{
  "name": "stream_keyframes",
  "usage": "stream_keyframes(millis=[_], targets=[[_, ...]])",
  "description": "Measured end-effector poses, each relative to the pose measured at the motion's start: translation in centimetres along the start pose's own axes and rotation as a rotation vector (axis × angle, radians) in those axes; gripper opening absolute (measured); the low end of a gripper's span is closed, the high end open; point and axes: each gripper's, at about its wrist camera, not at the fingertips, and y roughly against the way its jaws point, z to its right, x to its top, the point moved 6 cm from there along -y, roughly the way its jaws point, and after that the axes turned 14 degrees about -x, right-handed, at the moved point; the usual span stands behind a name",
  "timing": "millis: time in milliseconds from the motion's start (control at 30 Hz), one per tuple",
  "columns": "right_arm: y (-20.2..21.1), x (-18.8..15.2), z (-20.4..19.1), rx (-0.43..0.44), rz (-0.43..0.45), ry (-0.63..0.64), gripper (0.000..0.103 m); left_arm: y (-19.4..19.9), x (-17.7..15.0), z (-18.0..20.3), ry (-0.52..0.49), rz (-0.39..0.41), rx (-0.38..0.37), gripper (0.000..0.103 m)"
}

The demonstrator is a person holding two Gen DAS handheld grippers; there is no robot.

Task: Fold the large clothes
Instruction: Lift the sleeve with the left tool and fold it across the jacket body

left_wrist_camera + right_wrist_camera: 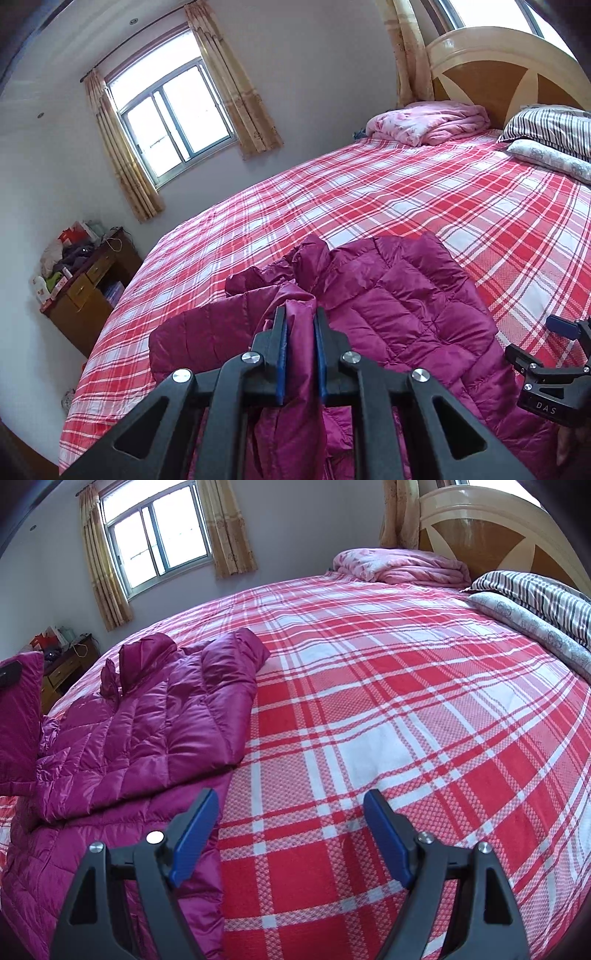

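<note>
- The left gripper pinches a fold of the jacket — slick fabric may slip out.
- The right gripper, jaws spread, may snag the bedsheet.

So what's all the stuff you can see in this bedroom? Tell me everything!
puffy jacket: one, magenta, on the near-left part of the bed, one part lifted
bed sheet: one, red and white plaid, covering the bed
blanket: one, pink, bundled by the headboard
pillows: two, one striped, one pale patterned, far right of the bed
headboard: one, tan and brown wood, head of the bed
window: one, with beige curtains, far wall
cabinet: one, brown, cluttered top, left of the bed
left gripper: black with blue pads, shut on jacket fabric
right gripper: black with blue pads, open above the sheet
</note>
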Motion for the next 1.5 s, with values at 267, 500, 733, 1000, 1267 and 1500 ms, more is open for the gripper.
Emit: stream_keyframes(millis=[267,500,733,1000,1267,1500], targets=[[-0.2,0.0,-0.3,0.000,-0.009,0.010,0.084,-3.3,-0.8,1.5,-0.001,-0.041,-0.001,0.012],[-0.4,-0.1,-0.4,-0.009,-0.013,0.019,0.085,-5.7,-2.0,2.0,0.031,-0.071,-0.013,0.013],[-0.5,-0.2,-0.6,-0.013,-0.021,0.032,0.087,-7.0,-3.1,2.1,0.063,-0.093,-0.024,0.013],[-0.6,-0.2,-0.7,-0.019,-0.027,0.045,0.088,-7.8,-4.3,2.4,0.091,-0.123,-0.055,0.016],[-0.7,-0.3,-0.9,-0.023,-0.030,0.057,0.090,-5.4,-3.4,2.7,0.122,-0.045,-0.088,0.082],[-0.7,-0.3,-1.0,-0.010,-0.031,0.051,0.091,-3.1,-3.4,0.7,0.120,-0.004,-0.082,0.082]])
